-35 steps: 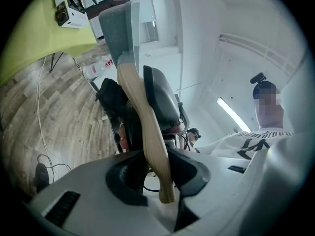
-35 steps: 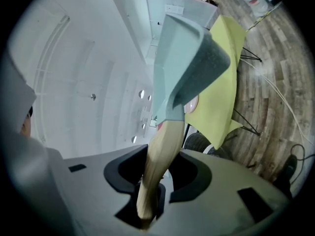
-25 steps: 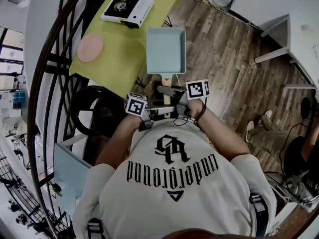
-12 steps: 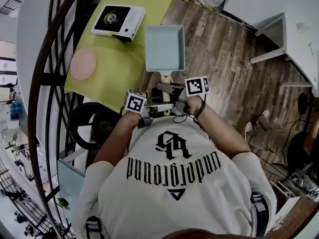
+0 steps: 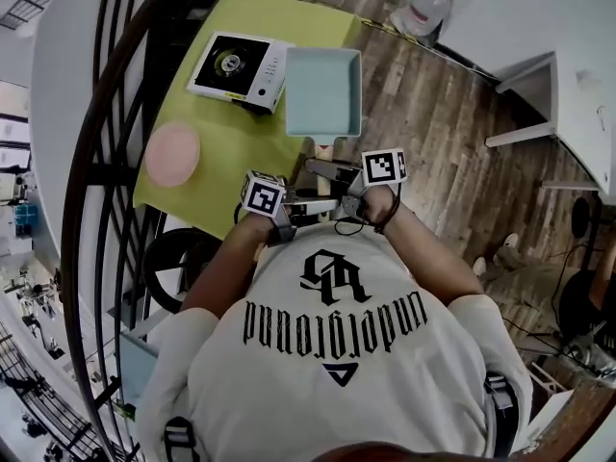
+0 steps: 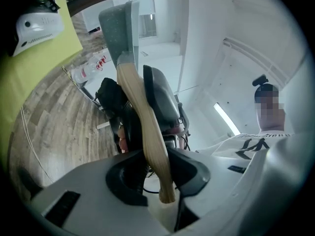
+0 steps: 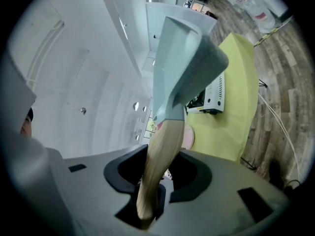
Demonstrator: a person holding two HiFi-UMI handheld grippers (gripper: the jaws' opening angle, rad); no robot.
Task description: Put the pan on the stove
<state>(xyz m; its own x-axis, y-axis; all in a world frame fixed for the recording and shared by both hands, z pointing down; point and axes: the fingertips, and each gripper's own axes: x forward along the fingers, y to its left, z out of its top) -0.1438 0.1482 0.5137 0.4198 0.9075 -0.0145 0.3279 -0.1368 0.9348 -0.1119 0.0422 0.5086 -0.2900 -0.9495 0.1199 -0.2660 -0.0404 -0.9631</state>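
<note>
I carry a light blue square pan (image 5: 324, 92) by its wooden handle (image 5: 323, 151), held level above the floor at the right edge of the yellow-green table (image 5: 221, 152). Both grippers are shut on that handle from opposite sides: the left gripper (image 5: 316, 204) near its end, the right gripper (image 5: 318, 169) closer to the pan. The white stove (image 5: 238, 65) sits on the table just left of the pan. In the left gripper view the handle (image 6: 145, 132) runs up from my left gripper (image 6: 165, 181) to the pan (image 6: 118, 28). In the right gripper view the handle (image 7: 160, 156) rises from the right gripper (image 7: 152, 181).
A pink round disc (image 5: 172, 153) lies on the table's near left part. A black curved railing (image 5: 106, 162) runs along the left, with a black round stool (image 5: 183, 258) below the table. White tables (image 5: 568, 75) stand at the right, and plastic bottles (image 5: 428, 3) lie on the wooden floor.
Both grippers have carried the pan toward the table; stove and table sit nearer, and the pan now hangs right beside the stove. Both grips on the handle are unchanged.
</note>
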